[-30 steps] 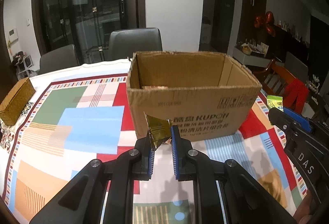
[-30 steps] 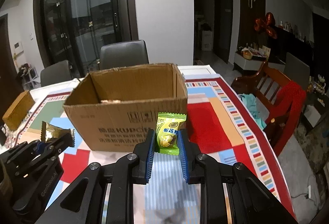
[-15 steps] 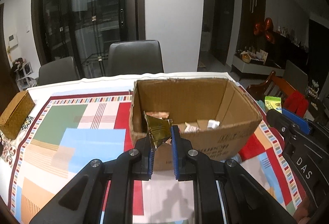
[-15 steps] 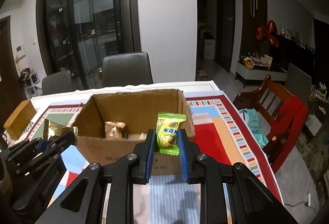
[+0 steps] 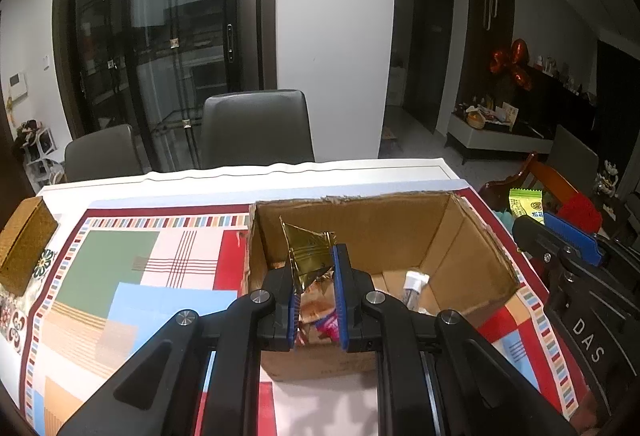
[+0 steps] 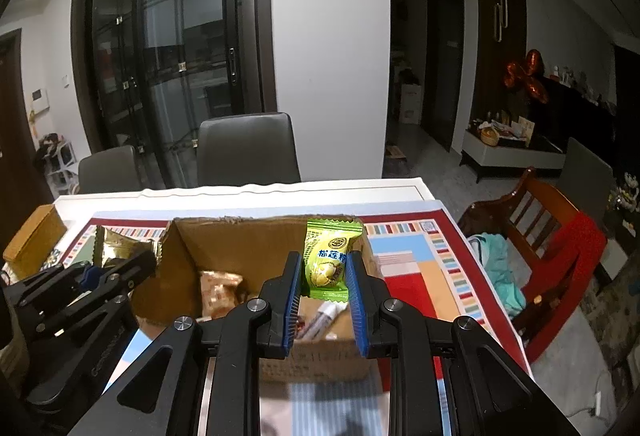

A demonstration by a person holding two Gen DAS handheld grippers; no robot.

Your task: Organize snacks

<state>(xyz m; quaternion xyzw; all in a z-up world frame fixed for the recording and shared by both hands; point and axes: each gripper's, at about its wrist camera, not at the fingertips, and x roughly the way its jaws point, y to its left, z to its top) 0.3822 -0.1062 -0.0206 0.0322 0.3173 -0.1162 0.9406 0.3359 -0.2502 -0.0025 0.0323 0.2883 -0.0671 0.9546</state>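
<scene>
An open cardboard box (image 5: 460,248) stands on the patterned tablecloth; it also shows in the right wrist view (image 6: 240,248). My left gripper (image 5: 314,272) is shut on a gold foil snack packet (image 5: 308,252) and holds it above the box's left part. My right gripper (image 6: 322,276) is shut on a green durian candy packet (image 6: 326,256) and holds it above the box's right part. The box holds several snacks, among them a brown packet (image 6: 220,290) and a white wrapper (image 5: 414,282). The right gripper with the green packet (image 5: 524,202) shows at the left wrist view's right edge.
A brown woven box (image 5: 22,240) sits at the table's left edge. Two grey chairs (image 5: 256,132) stand behind the table. A wooden chair with red cloth (image 6: 560,236) stands to the right. The tablecloth (image 5: 120,276) spreads left of the box.
Both grippers rose and moved forward with their packets, from in front of the box's near wall to above its open top. The box's inside came into view.
</scene>
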